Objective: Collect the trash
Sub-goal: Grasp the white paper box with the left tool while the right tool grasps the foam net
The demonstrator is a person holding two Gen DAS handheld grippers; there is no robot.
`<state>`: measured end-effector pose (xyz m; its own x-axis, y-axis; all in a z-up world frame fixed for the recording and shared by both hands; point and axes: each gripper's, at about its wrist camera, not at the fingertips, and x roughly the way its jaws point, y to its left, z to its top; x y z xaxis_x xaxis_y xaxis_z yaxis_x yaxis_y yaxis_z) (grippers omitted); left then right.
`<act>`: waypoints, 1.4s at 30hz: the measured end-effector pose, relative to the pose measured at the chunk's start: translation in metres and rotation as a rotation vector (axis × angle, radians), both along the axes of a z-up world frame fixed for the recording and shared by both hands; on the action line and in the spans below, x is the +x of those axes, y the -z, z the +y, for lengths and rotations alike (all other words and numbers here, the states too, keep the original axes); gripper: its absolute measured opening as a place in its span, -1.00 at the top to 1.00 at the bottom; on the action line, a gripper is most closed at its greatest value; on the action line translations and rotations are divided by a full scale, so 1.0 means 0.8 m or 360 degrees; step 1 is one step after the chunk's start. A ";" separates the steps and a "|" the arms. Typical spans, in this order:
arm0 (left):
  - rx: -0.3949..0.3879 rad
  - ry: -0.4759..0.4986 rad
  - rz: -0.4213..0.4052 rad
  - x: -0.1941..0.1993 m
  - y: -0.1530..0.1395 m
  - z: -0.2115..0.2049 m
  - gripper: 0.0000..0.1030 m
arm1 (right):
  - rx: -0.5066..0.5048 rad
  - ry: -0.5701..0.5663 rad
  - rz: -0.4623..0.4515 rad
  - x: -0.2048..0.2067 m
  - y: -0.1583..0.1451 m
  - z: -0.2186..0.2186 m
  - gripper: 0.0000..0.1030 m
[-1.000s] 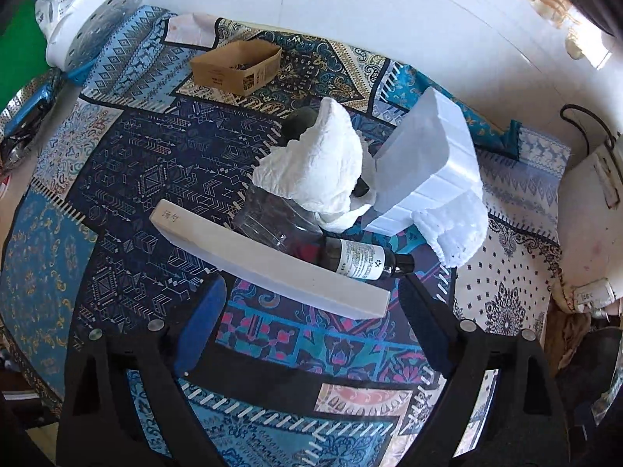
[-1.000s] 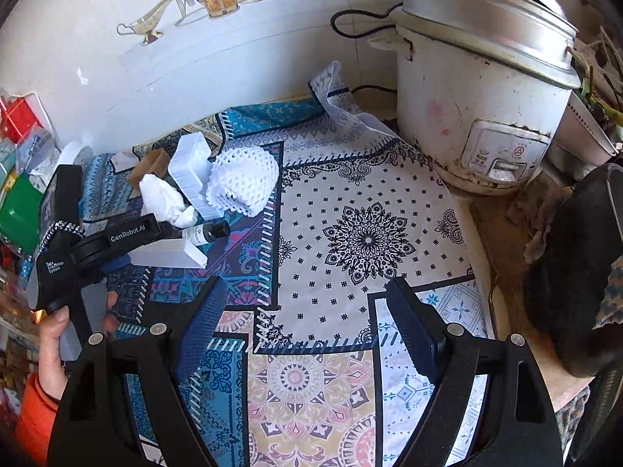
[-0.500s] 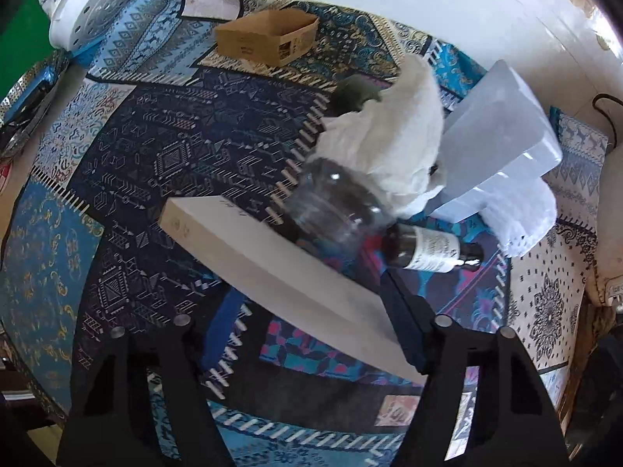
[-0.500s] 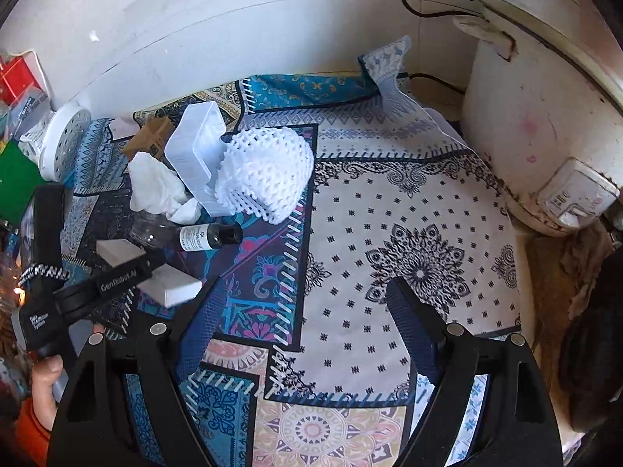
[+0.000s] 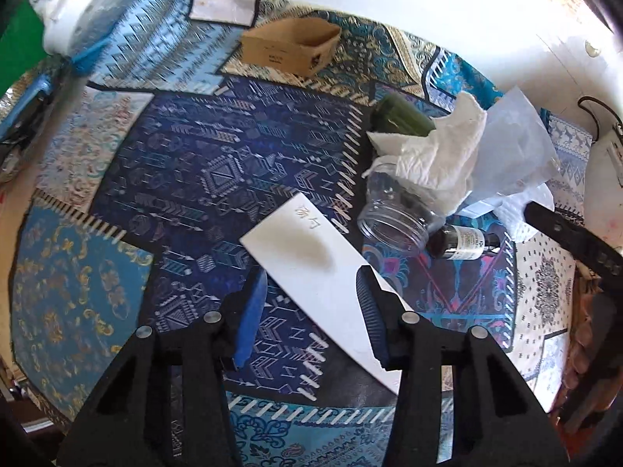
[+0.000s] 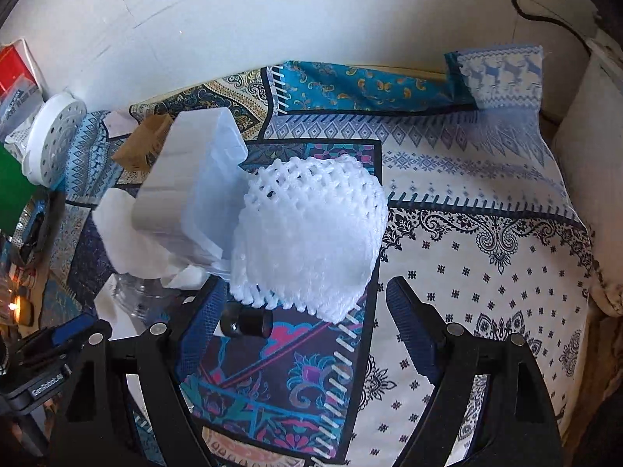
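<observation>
A long white flat box [image 5: 311, 260] lies on the patterned cloth, and my left gripper [image 5: 311, 295] stands open around its near end, one finger on each side. Behind it lie a clear plastic jar [image 5: 393, 218], a small dark bottle [image 5: 459, 239], crumpled white tissue [image 5: 440, 155] and a clear plastic tray [image 5: 518, 148]. My right gripper [image 6: 307, 303] is open and empty, just in front of a white foam fruit net [image 6: 311, 233]. The bottle's cap [image 6: 245, 321] shows beside my right gripper's left finger. The tray [image 6: 190, 179] leans left of the net.
A small brown cardboard box [image 5: 288, 44] sits at the back of the cloth. A dark green cylinder [image 5: 397, 116] lies behind the tissue. A white perforated round lid [image 6: 50, 140] and a green item stand at far left. A white appliance [image 6: 584, 155] stands at the right edge.
My left gripper has come down and forward, so its fingers now straddle the white flat box. My right gripper has moved forward and left, close up to the foam net.
</observation>
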<state>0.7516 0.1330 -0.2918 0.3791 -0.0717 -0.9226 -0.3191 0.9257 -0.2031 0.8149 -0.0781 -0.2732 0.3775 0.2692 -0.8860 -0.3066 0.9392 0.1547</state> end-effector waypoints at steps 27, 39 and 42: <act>0.0132 0.0065 0.0061 0.089 0.031 -0.026 -0.14 | 0.0106 0.0049 -0.0003 -0.032 -0.028 -0.087 -0.34; 0.0186 0.0128 -0.0036 0.056 0.008 0.011 0.03 | 0.0267 0.0281 0.0087 0.046 -0.016 -0.064 -0.49; 0.0200 0.0142 -0.0092 0.044 -0.010 0.018 0.03 | 0.0258 0.0267 0.0115 0.055 -0.006 -0.046 -0.51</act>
